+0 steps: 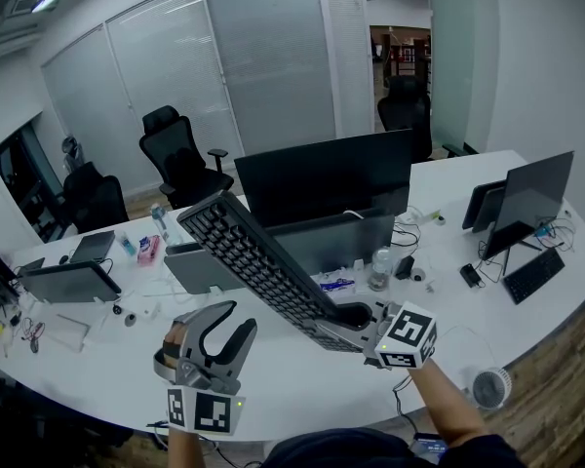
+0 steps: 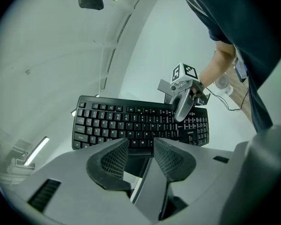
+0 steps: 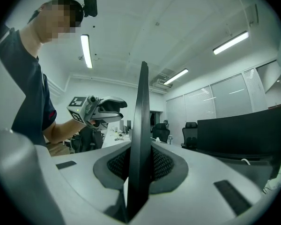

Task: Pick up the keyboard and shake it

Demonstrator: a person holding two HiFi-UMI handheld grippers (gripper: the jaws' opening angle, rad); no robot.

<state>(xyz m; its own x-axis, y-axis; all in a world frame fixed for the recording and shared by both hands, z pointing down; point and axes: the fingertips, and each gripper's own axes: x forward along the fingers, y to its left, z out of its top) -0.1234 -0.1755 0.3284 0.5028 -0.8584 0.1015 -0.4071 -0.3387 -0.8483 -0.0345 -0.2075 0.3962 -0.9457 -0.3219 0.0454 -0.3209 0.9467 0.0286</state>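
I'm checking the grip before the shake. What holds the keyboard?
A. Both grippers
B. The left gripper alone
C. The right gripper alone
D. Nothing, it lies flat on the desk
C: the right gripper has its jaws shut on the end of the keyboard, which is tilted up in the air. The left gripper has its jaws apart, clamping nothing.

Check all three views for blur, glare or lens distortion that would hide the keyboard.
Head view: evenly lit and sharp, the keyboard clear; the wide lens bows the desk edge. Left gripper view: dark round corners, keys crisp, no glare. Right gripper view: ceiling lights bright but washing nothing out; the keyboard shows edge-on as a dark strip.
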